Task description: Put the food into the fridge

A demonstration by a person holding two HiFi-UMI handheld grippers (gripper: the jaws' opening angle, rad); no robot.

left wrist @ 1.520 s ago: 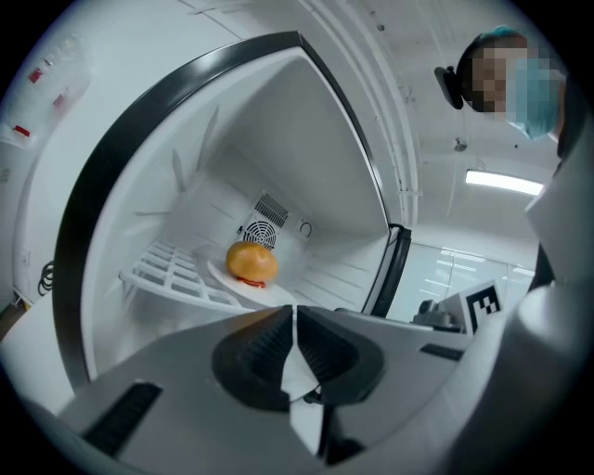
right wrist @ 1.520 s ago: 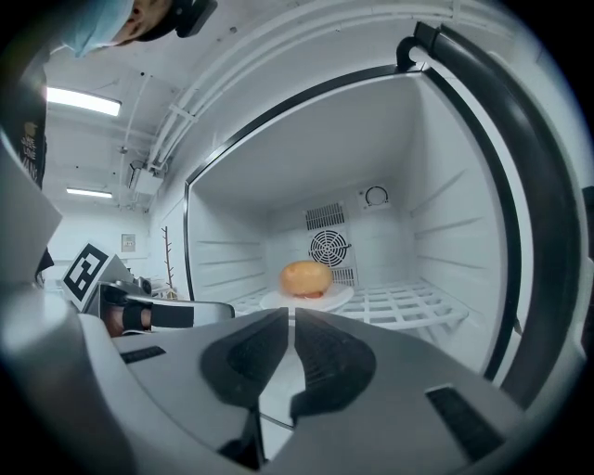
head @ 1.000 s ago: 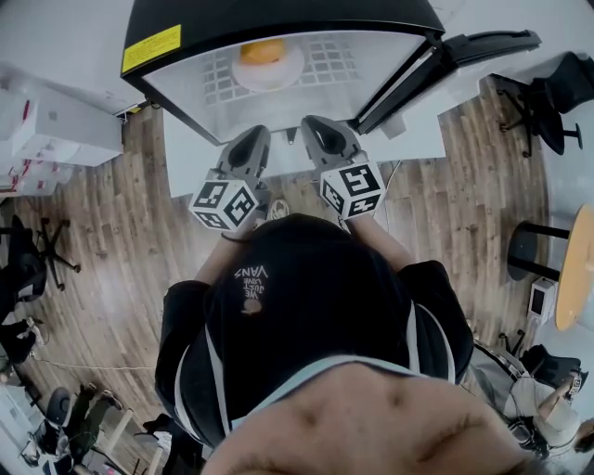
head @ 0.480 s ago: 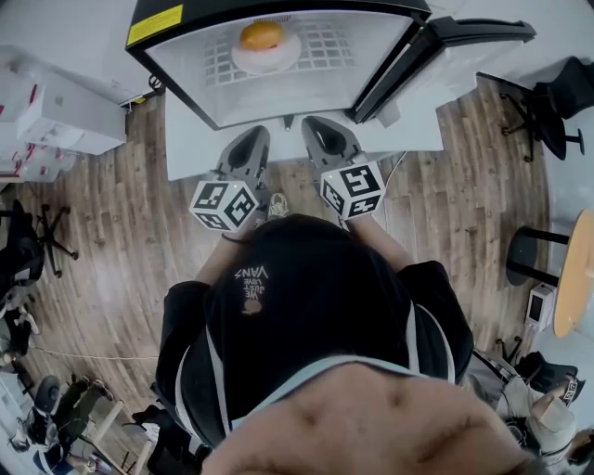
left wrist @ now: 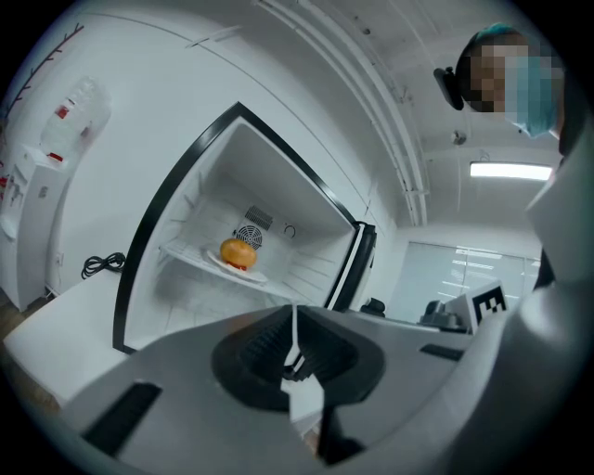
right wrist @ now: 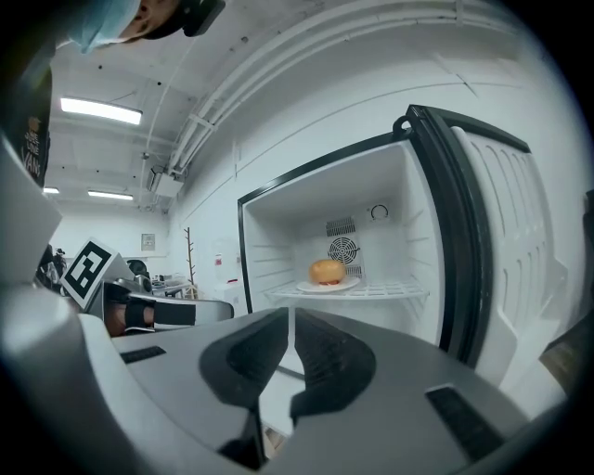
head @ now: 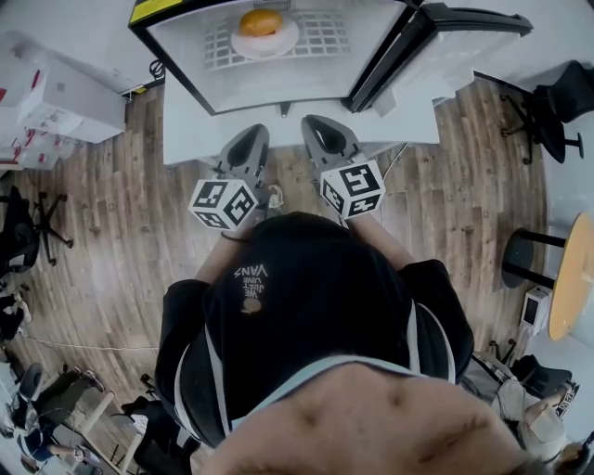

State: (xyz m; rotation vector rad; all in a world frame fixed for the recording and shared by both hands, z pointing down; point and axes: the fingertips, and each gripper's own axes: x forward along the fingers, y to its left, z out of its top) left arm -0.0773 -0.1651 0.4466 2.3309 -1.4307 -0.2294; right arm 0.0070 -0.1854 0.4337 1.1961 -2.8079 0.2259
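An orange-brown bun lies on a white plate on the wire shelf of the open fridge. The bun is small and far ahead in the left gripper view, and the right gripper view shows the bun the same way. My left gripper and right gripper are side by side in front of the fridge, well short of it. They point level at it. Both are shut with nothing between the jaws, as the left gripper and right gripper show in their own views.
The fridge door stands swung open to the right. The fridge rests on a low white platform over wood flooring. White boxes are at the left, office chairs and a round table at the right. A black cable lies by the wall.
In the head view the fridge has slid toward the top edge, so I and both grippers stand farther back from it. The bun stays on its plate. The jaws are unchanged.
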